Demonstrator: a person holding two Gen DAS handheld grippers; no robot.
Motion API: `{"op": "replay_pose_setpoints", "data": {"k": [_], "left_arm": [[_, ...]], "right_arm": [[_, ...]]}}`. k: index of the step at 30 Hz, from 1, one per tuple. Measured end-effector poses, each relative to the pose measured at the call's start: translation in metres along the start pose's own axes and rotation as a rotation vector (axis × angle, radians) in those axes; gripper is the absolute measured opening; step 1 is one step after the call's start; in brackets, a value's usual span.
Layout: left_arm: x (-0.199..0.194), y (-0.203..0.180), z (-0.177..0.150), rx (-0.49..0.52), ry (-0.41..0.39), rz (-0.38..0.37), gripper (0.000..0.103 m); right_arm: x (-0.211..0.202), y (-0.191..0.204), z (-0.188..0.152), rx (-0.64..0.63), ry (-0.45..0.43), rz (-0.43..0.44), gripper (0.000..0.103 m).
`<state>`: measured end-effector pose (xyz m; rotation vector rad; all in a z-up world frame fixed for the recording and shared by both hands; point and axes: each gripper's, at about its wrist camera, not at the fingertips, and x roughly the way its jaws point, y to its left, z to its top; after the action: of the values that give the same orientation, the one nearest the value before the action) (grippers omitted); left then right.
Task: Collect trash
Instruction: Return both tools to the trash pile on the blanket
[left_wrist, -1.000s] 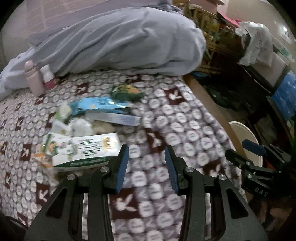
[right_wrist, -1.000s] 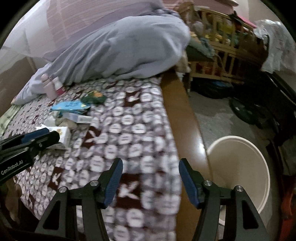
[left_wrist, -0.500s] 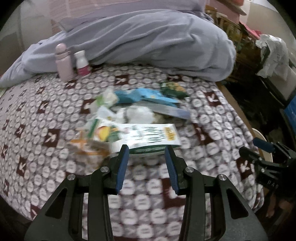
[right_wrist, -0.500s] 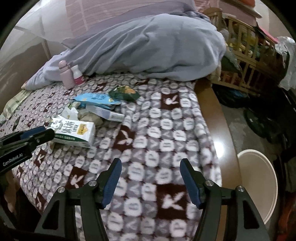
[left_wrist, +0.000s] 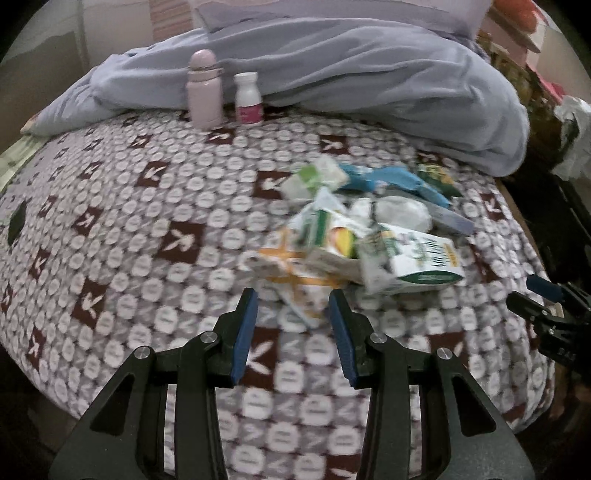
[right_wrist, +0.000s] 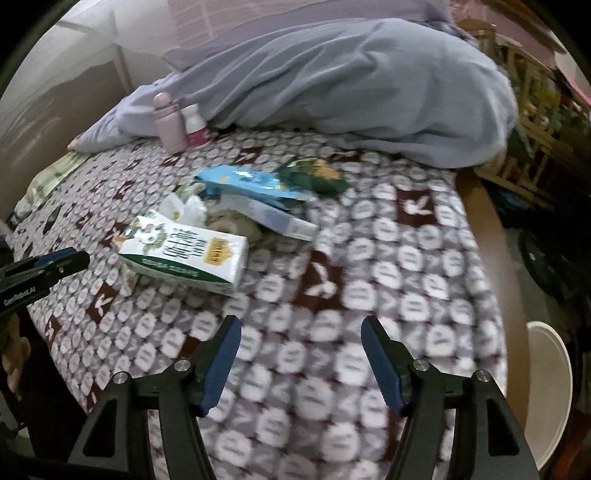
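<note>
Trash (left_wrist: 369, 229) lies heaped on the patterned bed cover (left_wrist: 147, 258), right of centre, a white carton (right_wrist: 184, 254) nearest you. You're on the approach, nothing picked up. Your left gripper (left_wrist: 291, 332) hangs empty, fingers partly apart, just short of the yellow-striped wrapper (left_wrist: 291, 266). Your right gripper (right_wrist: 301, 363) is empty, its fingers opening. Next, straddle one piece, then carry it to the white bin (right_wrist: 546, 391) at the bed's right.

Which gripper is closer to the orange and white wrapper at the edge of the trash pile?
Left. The left gripper hovers open right at the orange and white wrapper, which lies just beyond its fingers. The right gripper, its jaws opening and empty, is over bare blanket past the milk carton.
</note>
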<state>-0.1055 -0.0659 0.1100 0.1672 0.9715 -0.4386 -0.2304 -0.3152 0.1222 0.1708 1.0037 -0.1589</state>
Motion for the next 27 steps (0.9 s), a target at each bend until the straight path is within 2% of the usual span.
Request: {"op": "replay_pose_setpoints", "data": {"k": [7, 13, 16, 19, 24, 27], "left_arm": [[0.016, 0.006, 0.022, -0.044, -0.015, -0.012, 0.038], [0.037, -0.010, 0.057, -0.061, -0.048, -0.026, 0.038], [0.049, -0.020, 0.062, -0.036, -0.023, -0.038, 0.038], [0.053, -0.037, 0.045, 0.021, 0.036, -0.076, 0.038], [0.044, -0.063, -0.006, 0.103, 0.143, -0.192, 0.038], [0.035, -0.073, -0.023, 0.138, 0.165, -0.239, 0.038]], "right_arm": [[0.011, 0.013, 0.005, -0.025, 0.018, 0.002, 0.065], [0.005, -0.002, 0.000, -0.002, 0.031, -0.036, 0.066], [0.001, -0.012, -0.002, 0.016, 0.033, -0.048, 0.066], [-0.001, -0.018, -0.004, 0.029, 0.032, -0.053, 0.066], [0.000, -0.025, -0.005, 0.058, 0.032, -0.047, 0.067], [0.003, -0.025, -0.004, 0.082, 0.038, -0.033, 0.067]]}}
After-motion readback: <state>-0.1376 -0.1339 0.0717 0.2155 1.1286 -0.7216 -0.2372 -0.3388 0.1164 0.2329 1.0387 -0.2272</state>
